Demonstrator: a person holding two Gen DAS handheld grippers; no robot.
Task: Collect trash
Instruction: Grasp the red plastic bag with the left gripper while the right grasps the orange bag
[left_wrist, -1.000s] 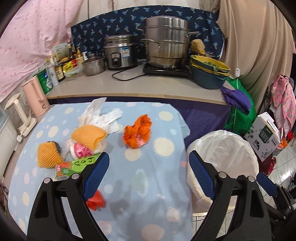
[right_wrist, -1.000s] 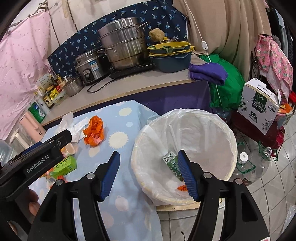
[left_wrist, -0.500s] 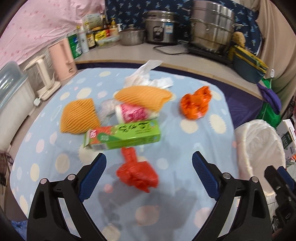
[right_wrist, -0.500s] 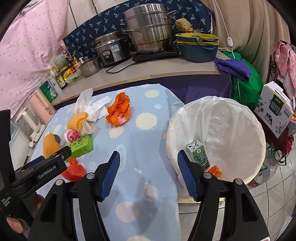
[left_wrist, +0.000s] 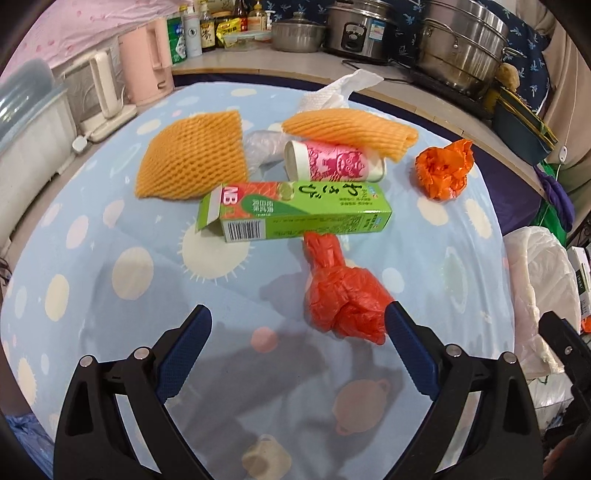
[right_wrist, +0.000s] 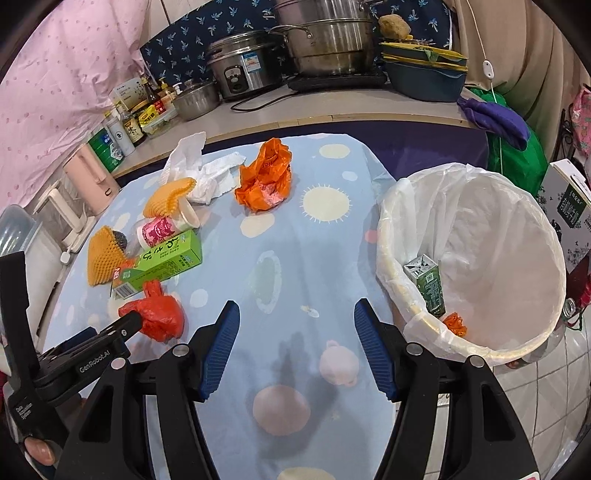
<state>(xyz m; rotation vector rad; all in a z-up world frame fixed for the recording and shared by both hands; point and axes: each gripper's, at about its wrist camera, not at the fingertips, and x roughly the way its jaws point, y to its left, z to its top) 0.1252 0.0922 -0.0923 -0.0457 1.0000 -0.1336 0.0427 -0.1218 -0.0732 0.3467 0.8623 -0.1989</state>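
Tablecloth cluttered — green box behind red bag; both tongs spread.

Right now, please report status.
Both grippers open, empty. Left gripper near red bag. Bin beside table. Green box touches bag.

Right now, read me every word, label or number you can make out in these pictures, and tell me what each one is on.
"NB": end of the green box on the table.
"わさび": top face of the same green box.
"GenRobot.AI": body of the left gripper, seen from the right wrist.
Too small or blurred: the box's barcode digits, bottle labels, rice cooker sticker, the carton in the bin.
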